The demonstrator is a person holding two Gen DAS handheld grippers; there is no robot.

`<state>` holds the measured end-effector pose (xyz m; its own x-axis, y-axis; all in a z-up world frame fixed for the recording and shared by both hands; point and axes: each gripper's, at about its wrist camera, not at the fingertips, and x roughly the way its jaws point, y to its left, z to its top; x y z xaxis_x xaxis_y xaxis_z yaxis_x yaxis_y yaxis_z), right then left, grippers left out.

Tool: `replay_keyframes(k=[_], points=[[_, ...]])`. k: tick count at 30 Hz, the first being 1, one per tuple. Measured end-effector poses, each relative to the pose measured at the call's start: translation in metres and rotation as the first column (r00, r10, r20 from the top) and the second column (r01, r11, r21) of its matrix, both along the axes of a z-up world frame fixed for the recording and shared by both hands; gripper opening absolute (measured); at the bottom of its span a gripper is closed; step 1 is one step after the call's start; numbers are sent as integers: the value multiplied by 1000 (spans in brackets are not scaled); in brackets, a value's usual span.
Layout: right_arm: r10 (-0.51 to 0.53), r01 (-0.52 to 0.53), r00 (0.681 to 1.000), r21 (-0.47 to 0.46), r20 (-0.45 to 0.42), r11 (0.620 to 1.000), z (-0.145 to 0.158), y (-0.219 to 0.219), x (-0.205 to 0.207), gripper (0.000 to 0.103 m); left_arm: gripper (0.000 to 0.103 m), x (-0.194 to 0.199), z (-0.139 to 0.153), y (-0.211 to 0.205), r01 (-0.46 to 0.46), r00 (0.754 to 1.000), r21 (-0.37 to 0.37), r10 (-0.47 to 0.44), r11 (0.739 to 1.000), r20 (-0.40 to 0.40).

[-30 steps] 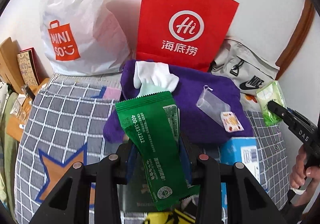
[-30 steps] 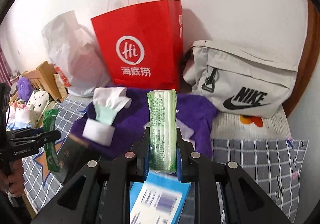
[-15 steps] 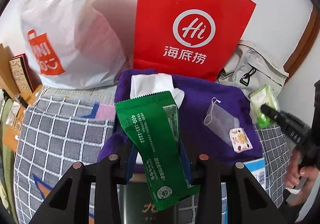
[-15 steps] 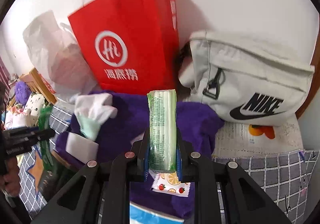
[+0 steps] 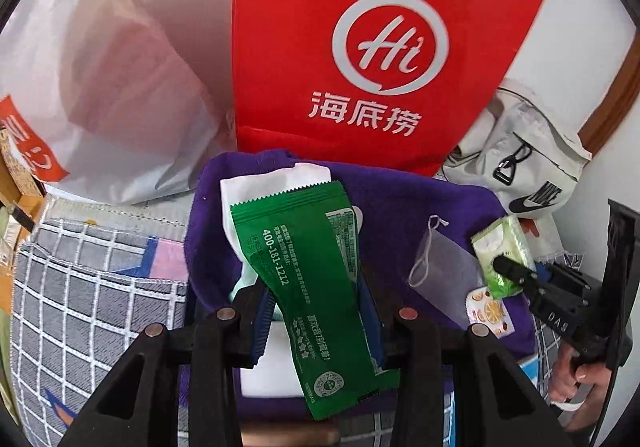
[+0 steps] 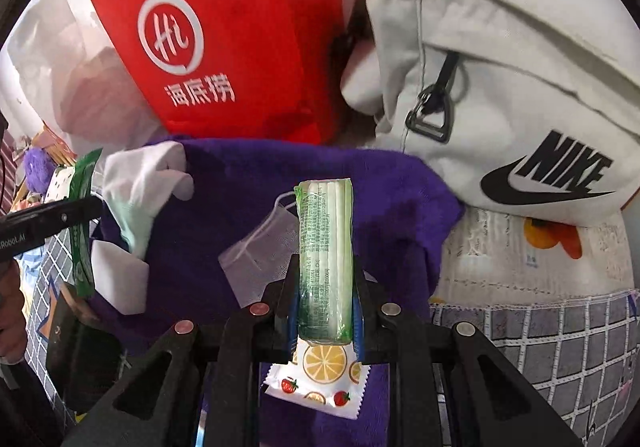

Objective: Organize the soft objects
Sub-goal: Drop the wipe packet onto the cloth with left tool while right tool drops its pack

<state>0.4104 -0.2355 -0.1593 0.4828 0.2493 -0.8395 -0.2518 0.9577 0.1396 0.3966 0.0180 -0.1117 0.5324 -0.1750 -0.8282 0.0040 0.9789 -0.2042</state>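
— What stands at the back wall?
— A red paper carrier bag (image 5: 384, 59) with a white "Hi" logo, between a crinkled white plastic shopping bag (image 5: 108, 87) and a pale grey Nike pouch (image 6: 500, 95).
— And underneath?
— A grey checked bedsheet (image 5: 92, 311).

You see a dark green sachet (image 5: 316, 287) with white print at center, a pale green-and-white striped tissue pack (image 6: 326, 259) at 6 o'clock over a purple cloth (image 6: 240, 187), a red paper bag (image 5: 360, 47) with white logo at 12 o'clock, and grey bedding (image 5: 92, 307) checked in white at 8 o'clock
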Motion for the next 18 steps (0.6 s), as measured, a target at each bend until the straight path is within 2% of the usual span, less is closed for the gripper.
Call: replay_keyframes(k=[7,13,16,17,18], points=[[6,-7,999,-20,-34,1000,-15,3,7,21,39,13,-22,1,-12,999,-32,11,999,-38],[-5,5,999,-17,-45,1000,-15,1,10,23,39,16,-28,4,-18,999,-49,16,999,-31],[-7,6,999,-17,-48,1000,-16,0,11,39,45,18,-29,4,-13,999,-57,11,998,-36],[-6,5,999,-19,-40,1000,-15,0,12,49,48,18,-30,4,-9,999,-63,7,998,-33],[-4,4,1000,-19,-30,1000,-12,1,11,56,57,19,-30,4,-6,1000,-67,4,998,-31]])
